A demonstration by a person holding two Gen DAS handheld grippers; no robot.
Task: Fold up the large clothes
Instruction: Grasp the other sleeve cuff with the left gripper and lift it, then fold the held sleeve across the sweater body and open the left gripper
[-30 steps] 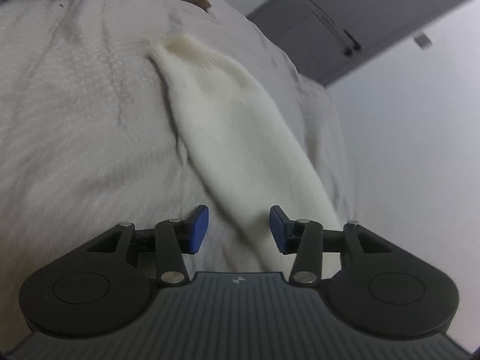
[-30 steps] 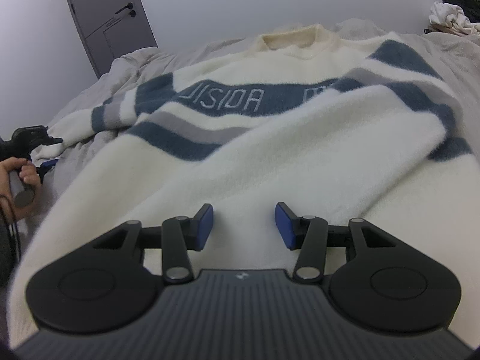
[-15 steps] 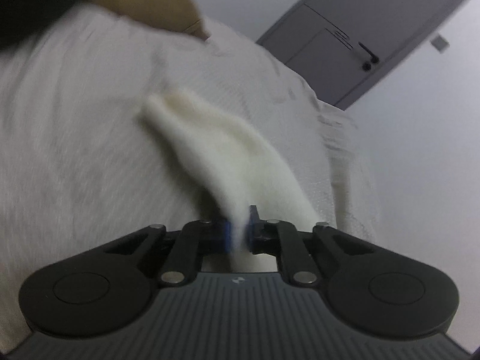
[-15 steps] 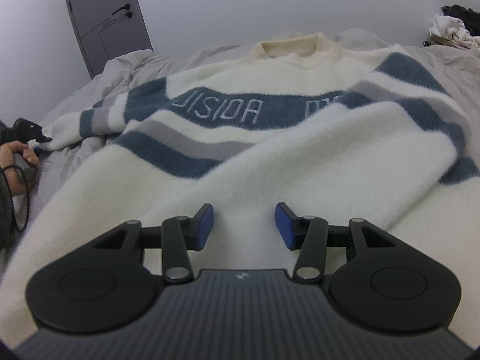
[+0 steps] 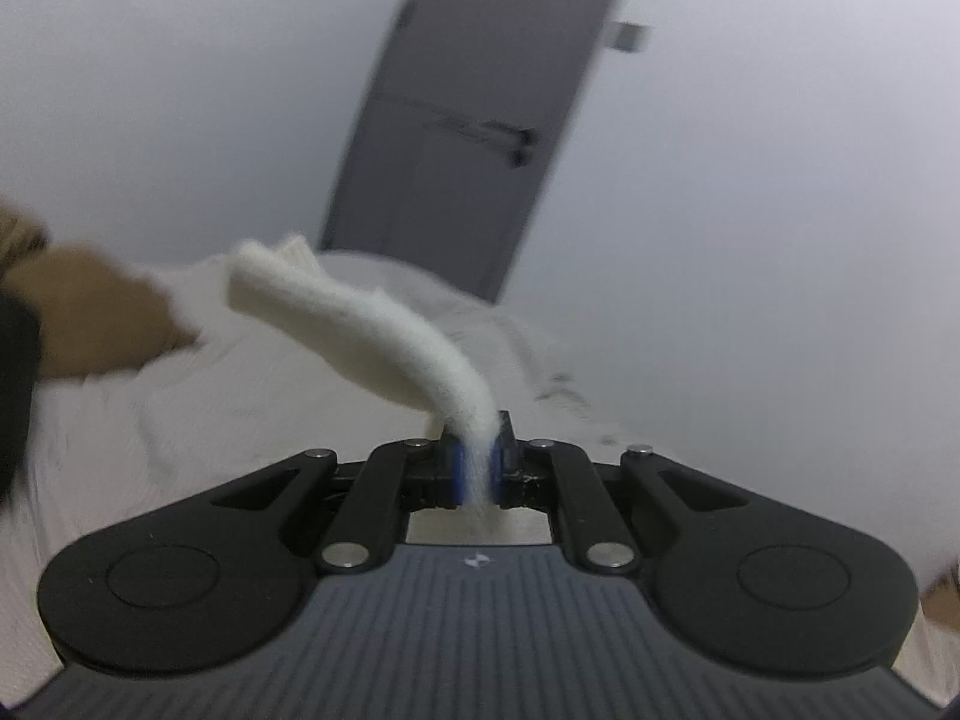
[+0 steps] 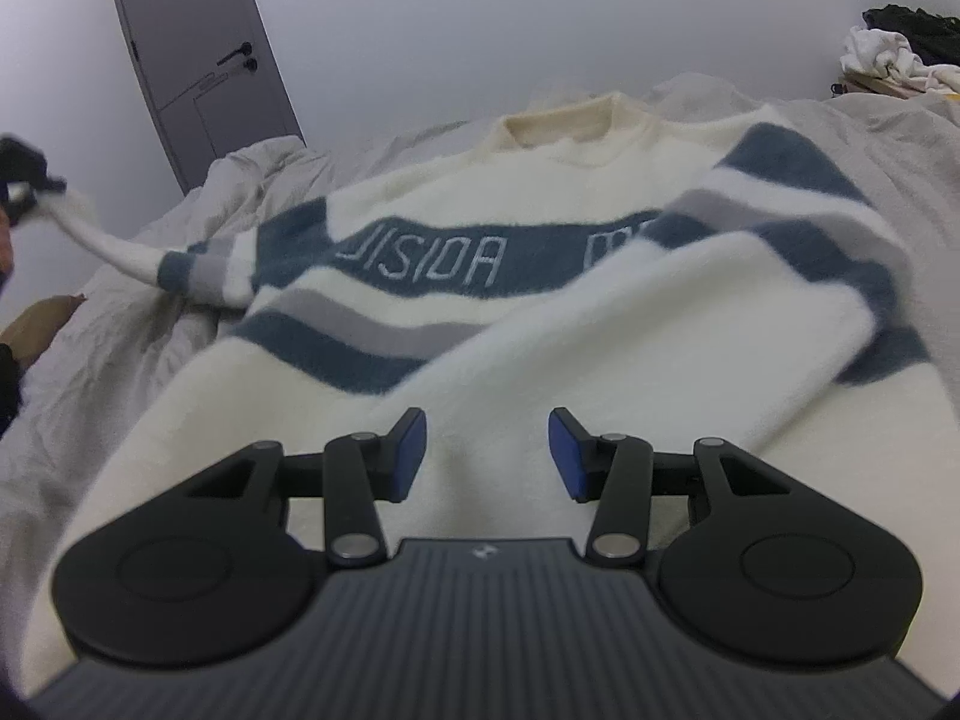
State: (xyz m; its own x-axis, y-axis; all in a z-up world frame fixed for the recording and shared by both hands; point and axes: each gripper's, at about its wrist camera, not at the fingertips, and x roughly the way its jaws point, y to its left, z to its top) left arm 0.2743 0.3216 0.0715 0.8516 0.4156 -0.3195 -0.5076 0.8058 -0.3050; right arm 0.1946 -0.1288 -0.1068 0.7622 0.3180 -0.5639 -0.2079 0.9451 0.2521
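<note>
Pinching the end of a fluffy cream sleeve (image 5: 360,324), the left gripper (image 5: 477,474) has its blue pads squeezed tight on the cloth, having just closed on it. The sleeve hangs up off the bed in a soft curve (its far end is blurry, so the cuff is hard to make out).

The sleeve belongs to a big cream knit sweater with blue and grey stripes (image 6: 540,324), which lies spread flat across the middle of the bed with the pale grey crumpled sheet (image 6: 108,372). Its neck hole points to the far edge of the bed. The raised sleeve stretches out toward the left edge of the bed.

The right gripper (image 6: 487,456) sits low over the near part of the sweater. Its two blue pads are apart and nothing is pressed between them.

A grey door with a dark handle (image 6: 198,60) stands behind the far left corner of the bed. A heap of white and dark clothes (image 6: 894,54) sits past the far right corner.
</note>
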